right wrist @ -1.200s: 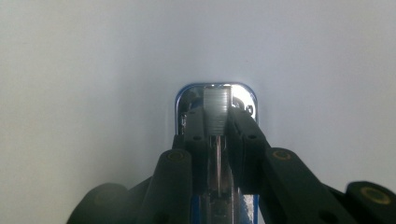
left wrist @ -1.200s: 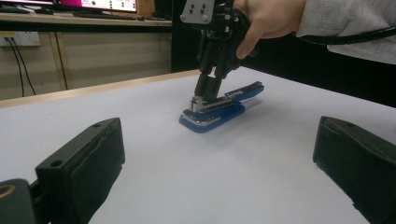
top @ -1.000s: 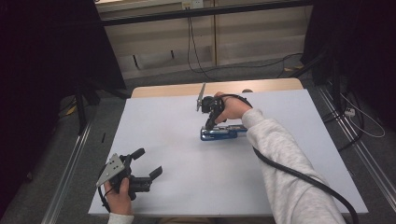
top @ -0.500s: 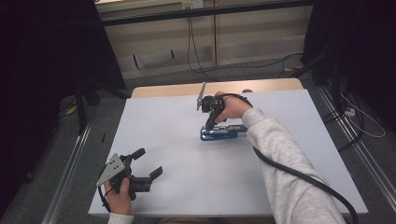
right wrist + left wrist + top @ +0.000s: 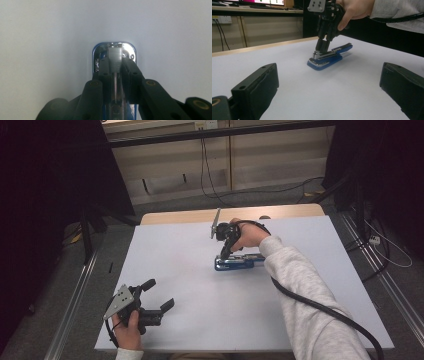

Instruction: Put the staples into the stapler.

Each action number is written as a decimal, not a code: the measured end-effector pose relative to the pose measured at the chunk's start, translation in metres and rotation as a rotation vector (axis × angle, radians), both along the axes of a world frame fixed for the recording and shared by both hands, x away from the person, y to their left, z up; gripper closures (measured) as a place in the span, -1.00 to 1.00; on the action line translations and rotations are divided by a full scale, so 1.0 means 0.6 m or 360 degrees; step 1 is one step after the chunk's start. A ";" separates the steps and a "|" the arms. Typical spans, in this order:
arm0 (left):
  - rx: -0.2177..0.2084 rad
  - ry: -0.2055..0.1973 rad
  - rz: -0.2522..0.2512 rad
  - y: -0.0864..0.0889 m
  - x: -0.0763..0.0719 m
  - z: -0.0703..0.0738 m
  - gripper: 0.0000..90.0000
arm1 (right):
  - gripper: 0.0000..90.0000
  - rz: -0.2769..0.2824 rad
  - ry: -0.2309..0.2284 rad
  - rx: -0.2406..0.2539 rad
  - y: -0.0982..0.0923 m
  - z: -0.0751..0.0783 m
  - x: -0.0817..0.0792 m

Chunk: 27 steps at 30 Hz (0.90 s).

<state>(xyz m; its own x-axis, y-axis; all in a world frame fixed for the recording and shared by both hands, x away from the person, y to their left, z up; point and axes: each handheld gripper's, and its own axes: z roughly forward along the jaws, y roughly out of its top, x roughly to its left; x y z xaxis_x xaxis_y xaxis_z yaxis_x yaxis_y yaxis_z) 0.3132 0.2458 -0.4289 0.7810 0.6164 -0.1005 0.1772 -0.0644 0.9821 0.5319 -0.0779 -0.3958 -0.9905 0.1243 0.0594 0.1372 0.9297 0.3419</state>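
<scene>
While the white table (image 5: pixel 200 320) spreads smooth and matte across the high view, with a strip of pale wood showing along its far edge, the person's two arms reach over it from the near side. The right arm, in a soft grey sleeve (image 5: pixel 305 290), stretches forward toward the far middle of the surface, wrist bent so that the right hand (image 5: pixel 250 236) points the right gripper (image 5: pixel 224 254) steeply downward. A thick black cable (image 5: pixel 325 307) trails back along that sleeve. The left hand (image 5: pixel 127 330) sits low at the near left corner, holding the left gripper (image 5: pixel 159 296) level above the tabletop, its blocky black jaws spread wide apart with nothing between them, as the left gripper view confirms.

Lying flat near the far middle of the table is a blue stapler (image 5: pixel 239 263), long and narrow, with a glossy blue base and a shiny chrome nose. In the right gripper view, the right gripper's slim black jaws are clenched on either side of the stapler's ribbed metal magazine (image 5: pixel 115 58), close to its rounded front end, touching it on both flanks.
</scene>
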 end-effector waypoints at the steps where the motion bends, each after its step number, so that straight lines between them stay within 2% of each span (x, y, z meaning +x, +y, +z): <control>1: 0.0001 0.0001 -0.0002 0.000 0.000 0.000 -0.95 | 0.74 -0.0003 0.0000 -0.0006 0.000 0.000 0.000; 15: -0.0002 0.0005 0.0002 -0.001 0.000 -0.001 -0.95 | 0.73 -0.0015 0.0000 0.0003 0.005 -0.003 0.000; 19: 0.0003 -0.0003 0.0015 0.000 0.001 0.000 -0.95 | 0.55 -0.0040 -0.0015 0.0022 0.003 -0.004 0.000; 22: -0.0003 0.0001 0.0009 0.000 0.001 0.000 -0.95 | 0.52 -0.0054 -0.0022 0.0029 -0.002 -0.004 -0.001; 25: 0.0001 -0.0004 0.0029 0.000 0.002 -0.001 -0.95 | 0.42 -0.0097 -0.0023 0.0096 -0.013 0.000 -0.004; 26: 0.0004 0.0022 0.0001 -0.001 0.003 -0.001 -0.95 | 0.40 -0.0103 -0.0024 0.0112 -0.018 0.002 -0.005; 27: 0.0015 0.0018 0.0008 -0.001 0.004 -0.002 -0.95 | 0.35 -0.0105 -0.0023 0.0137 -0.023 0.003 -0.006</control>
